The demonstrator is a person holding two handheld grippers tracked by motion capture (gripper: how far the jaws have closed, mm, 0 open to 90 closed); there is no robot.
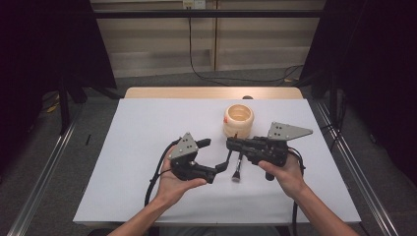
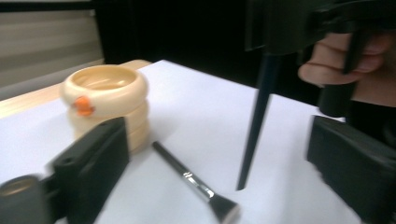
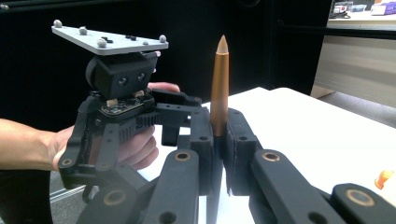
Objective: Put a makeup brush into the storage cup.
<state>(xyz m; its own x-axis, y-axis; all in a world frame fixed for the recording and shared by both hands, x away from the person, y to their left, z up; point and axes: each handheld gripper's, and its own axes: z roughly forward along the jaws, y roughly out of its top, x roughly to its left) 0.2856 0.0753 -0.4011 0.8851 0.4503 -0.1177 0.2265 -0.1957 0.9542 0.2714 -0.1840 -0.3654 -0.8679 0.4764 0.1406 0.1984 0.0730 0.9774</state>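
Right hand-held gripper [image 3: 219,154] clamps brush [image 3: 219,84] | left hand-held gripper [image 2: 219,182] open | second brush [image 2: 196,183] beside stacked rings [image 2: 107,100]

Right tool [image 3: 219,140]: the lower shaft of the gold-tipped brush [image 3: 219,88] is hidden between its closed pads; in the high view that stretch sits under the tool body.

Left tool [image 2: 215,158]: both jaws are motion-blurred and cut by the bottom edge of its own view. The flat brush [image 2: 196,184] lying between them loses its bristle end at that edge.

Beige ringed holder [image 2: 106,100] beyond the left jaw: lower rings hidden behind that jaw. Orange mark on its rim too blurred to identify.
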